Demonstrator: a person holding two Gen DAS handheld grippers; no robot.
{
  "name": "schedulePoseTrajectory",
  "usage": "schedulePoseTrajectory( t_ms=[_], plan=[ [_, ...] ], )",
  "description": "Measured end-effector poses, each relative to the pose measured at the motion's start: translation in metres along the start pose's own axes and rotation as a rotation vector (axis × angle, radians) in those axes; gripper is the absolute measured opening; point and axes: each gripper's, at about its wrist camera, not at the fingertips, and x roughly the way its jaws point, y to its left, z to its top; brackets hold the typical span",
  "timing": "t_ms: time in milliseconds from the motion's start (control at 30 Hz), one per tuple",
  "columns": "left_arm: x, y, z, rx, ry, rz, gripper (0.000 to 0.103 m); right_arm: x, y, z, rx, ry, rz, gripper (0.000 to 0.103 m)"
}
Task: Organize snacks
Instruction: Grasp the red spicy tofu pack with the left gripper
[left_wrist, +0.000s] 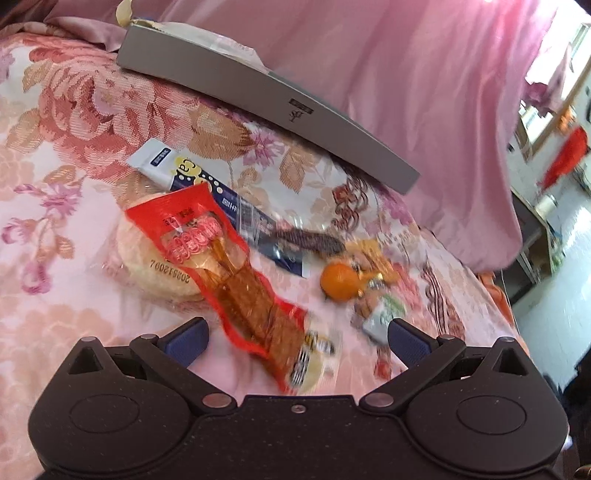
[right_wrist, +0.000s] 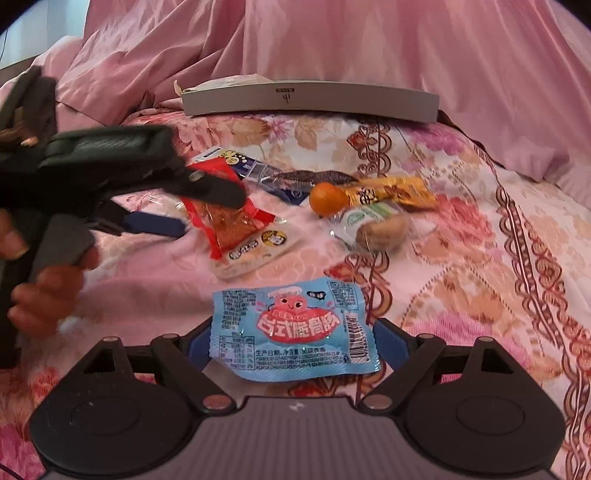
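Note:
Snacks lie on a floral bedspread. A red spicy-strip packet (left_wrist: 236, 273) lies over a round wrapped pastry (left_wrist: 147, 258), just ahead of my open, empty left gripper (left_wrist: 295, 339). Behind it lie a blue-white packet (left_wrist: 207, 188), a small orange (left_wrist: 338, 280) and a yellow packet (left_wrist: 373, 258). In the right wrist view my right gripper (right_wrist: 291, 339) stands open around a light-blue snack packet (right_wrist: 291, 328) lying flat; I cannot tell if the pads touch it. The left gripper (right_wrist: 207, 206) hovers over the red packet (right_wrist: 229, 225). The orange (right_wrist: 325, 197) and a green-white packet with a brown snack (right_wrist: 373, 225) lie beyond.
A flat grey box (left_wrist: 266, 96) lies at the back of the bed; it also shows in the right wrist view (right_wrist: 310, 99). A pink quilt (right_wrist: 332, 40) is bunched behind it. The bed's right edge and a room floor (left_wrist: 554, 280) show at right.

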Motion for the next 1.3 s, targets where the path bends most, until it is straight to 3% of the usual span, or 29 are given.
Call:
schedulePoseTrajectory(
  t_ms=[167, 367, 400, 567, 667, 900, 1300],
  plan=[
    [0.014, -0.008, 0.010, -0.081, -0.026, 0.050, 0.099, -0.001, -0.001, -0.005, 0.015, -0.006, 0.003, 0.091],
    [0.013, -0.017, 0.007, 0.002, -0.024, 0.120, 0.063, -0.004, -0.001, -0.008, 0.024, -0.013, 0.004, 0.091],
    [0.014, -0.017, 0.007, 0.005, -0.024, 0.139, 0.052, -0.004, -0.001, -0.008, 0.025, -0.013, 0.004, 0.091],
    [0.015, -0.009, 0.010, -0.070, -0.033, 0.146, 0.024, -0.004, 0.000, -0.009, 0.027, -0.013, -0.002, 0.091],
    [0.015, -0.007, 0.011, -0.091, -0.041, 0.132, 0.020, -0.005, 0.001, -0.009, 0.030, -0.012, -0.003, 0.091],
    [0.002, -0.010, 0.009, 0.015, -0.004, 0.159, 0.019, -0.004, 0.000, -0.008, 0.031, -0.020, -0.012, 0.091],
    [-0.083, 0.045, 0.003, 0.196, 0.206, 0.112, 0.020, -0.006, 0.008, -0.008, 0.045, -0.024, 0.018, 0.090]
  ],
)
